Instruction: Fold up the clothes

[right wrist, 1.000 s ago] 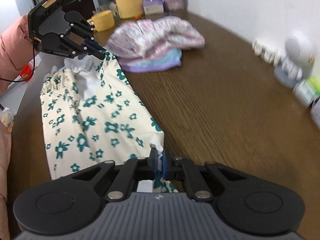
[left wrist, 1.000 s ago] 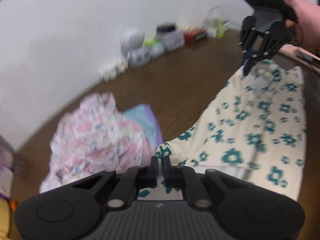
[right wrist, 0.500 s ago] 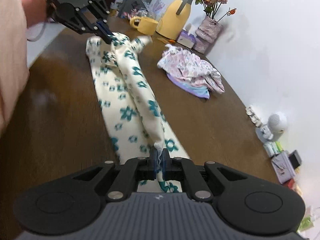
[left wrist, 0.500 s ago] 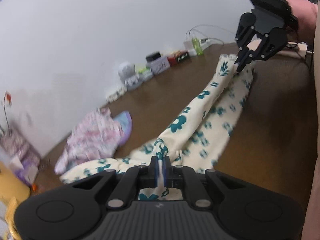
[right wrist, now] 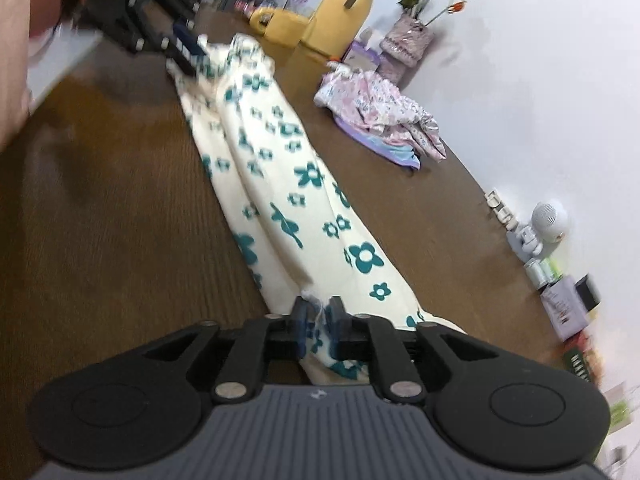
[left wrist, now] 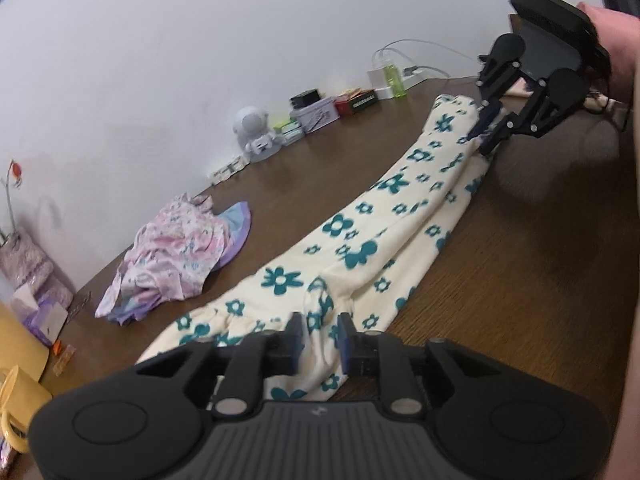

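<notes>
Trousers (left wrist: 380, 216) are laid lengthwise on the table (left wrist: 520, 280); left gripper (left wrist: 319, 338) and right gripper (right wrist: 318, 322) are opening narrowly, releasing cloth between them.

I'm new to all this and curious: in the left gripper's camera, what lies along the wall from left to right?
Flower vase → pink clothes pile → white astronaut figure → grey tin → green bottle.

Soft even light, fisheye-bent edges, motion blur at right.
</notes>
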`<state>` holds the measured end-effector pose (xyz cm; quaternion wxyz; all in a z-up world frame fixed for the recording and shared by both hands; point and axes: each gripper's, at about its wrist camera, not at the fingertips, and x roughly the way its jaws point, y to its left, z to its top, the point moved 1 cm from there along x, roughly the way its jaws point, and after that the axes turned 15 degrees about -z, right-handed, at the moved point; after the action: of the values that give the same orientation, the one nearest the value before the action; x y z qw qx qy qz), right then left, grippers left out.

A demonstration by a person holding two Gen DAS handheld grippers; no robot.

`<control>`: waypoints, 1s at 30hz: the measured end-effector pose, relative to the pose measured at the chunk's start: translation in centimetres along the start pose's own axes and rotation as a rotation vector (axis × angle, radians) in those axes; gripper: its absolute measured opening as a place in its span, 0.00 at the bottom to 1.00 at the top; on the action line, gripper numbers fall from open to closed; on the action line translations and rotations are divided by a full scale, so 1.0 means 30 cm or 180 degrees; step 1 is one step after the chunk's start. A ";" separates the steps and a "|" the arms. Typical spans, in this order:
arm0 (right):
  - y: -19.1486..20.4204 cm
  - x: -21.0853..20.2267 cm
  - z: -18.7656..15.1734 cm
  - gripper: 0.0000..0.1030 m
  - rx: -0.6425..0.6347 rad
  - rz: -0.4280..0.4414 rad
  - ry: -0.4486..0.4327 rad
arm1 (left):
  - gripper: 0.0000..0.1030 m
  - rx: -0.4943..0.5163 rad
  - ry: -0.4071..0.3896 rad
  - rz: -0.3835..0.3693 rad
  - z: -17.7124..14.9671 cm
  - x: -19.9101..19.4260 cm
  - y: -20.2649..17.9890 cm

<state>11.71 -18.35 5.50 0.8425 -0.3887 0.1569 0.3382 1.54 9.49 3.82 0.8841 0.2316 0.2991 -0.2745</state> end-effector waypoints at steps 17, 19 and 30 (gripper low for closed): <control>-0.107 0.288 0.088 0.51 0.1658 0.0301 0.0283 | 0.06 0.1739 0.0787 0.0470 0.044 0.135 -0.049; -0.101 0.284 0.067 0.53 0.1719 0.0303 0.0281 | 0.06 0.2142 0.0897 0.0614 0.004 0.137 -0.092; -0.094 0.257 0.087 0.56 0.1682 0.0397 0.0096 | 0.13 0.1806 0.0964 0.0533 -0.071 0.132 -0.106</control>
<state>19.23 -14.24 4.67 0.8899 -0.1499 0.2759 0.3310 1.36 6.98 -1.08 0.7493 0.5305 0.3186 -0.2356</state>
